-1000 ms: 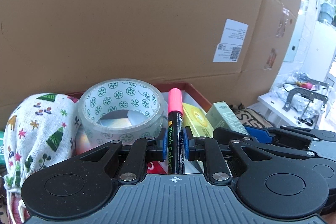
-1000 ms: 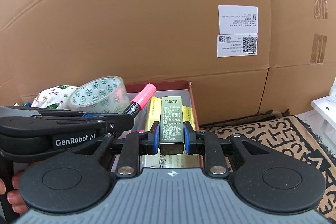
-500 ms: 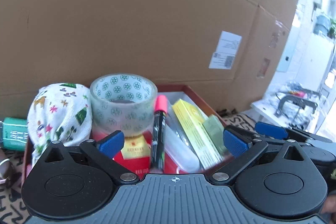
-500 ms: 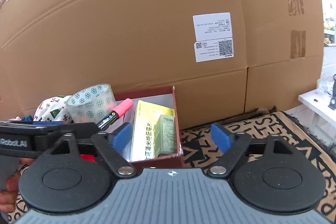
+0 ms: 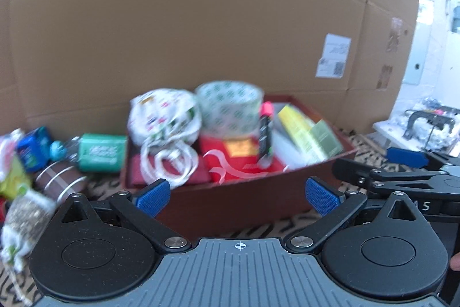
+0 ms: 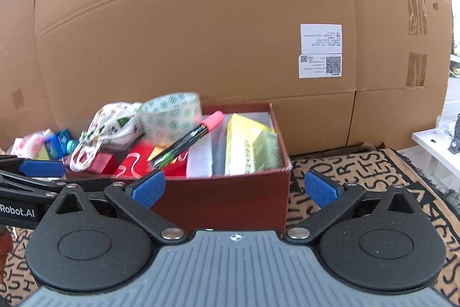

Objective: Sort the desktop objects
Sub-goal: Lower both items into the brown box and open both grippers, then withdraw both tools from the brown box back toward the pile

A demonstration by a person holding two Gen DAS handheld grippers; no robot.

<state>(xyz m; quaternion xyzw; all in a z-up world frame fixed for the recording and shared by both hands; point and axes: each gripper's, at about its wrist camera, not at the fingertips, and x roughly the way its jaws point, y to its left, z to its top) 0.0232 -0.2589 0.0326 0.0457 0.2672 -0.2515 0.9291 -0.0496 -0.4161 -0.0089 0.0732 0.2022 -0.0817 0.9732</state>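
Both the left hand-held gripper (image 5: 240, 193) and right hand-held gripper (image 6: 235, 187) stand wide open and empty before the red box (image 6: 230, 200) holding marker (image 6: 187, 144) and green carton (image 6: 268, 148); loose items (image 5: 100, 153) lie left, so any further approach should be level and square.

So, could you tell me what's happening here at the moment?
A person is sorting desk clutter into a red box with two handheld grippers. Both the left gripper and right gripper have open, empty jaws in front of the box. The pink marker and green carton lie inside it; several items sit outside on the left.
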